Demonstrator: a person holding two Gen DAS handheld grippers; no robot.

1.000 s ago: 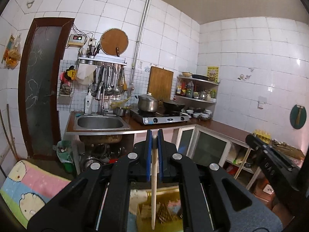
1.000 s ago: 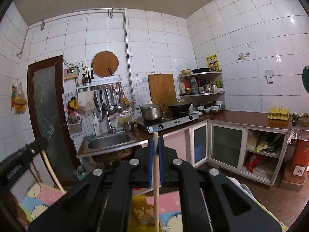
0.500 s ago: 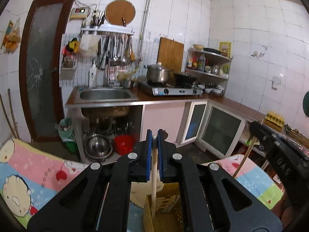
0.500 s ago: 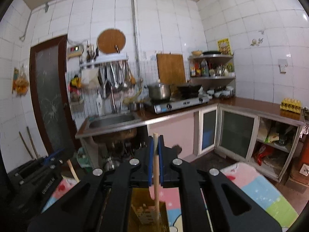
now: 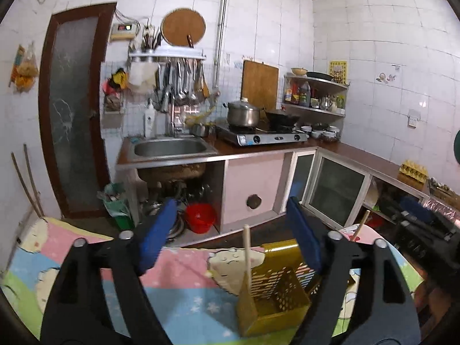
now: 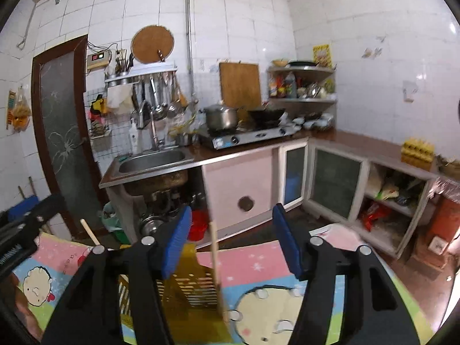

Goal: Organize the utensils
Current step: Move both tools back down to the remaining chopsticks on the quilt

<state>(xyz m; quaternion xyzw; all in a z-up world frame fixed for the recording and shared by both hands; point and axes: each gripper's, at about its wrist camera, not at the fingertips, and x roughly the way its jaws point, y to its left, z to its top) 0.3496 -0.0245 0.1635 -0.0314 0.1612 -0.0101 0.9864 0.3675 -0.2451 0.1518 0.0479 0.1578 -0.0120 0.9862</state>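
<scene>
Between the opening, spread left gripper (image 5: 234, 237) and right gripper (image 6: 230, 240), thin wooden chopsticks (image 5: 246, 251) stand free in a yellow perforated plastic basket (image 5: 276, 293).

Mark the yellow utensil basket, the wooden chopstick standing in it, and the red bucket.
Yellow utensil basket (image 5: 276, 296), left wrist view, perforated wall.
Wooden chopstick (image 5: 246, 247), left wrist view, upper shaft.
Red bucket (image 5: 200, 218), left wrist view, its side.
</scene>
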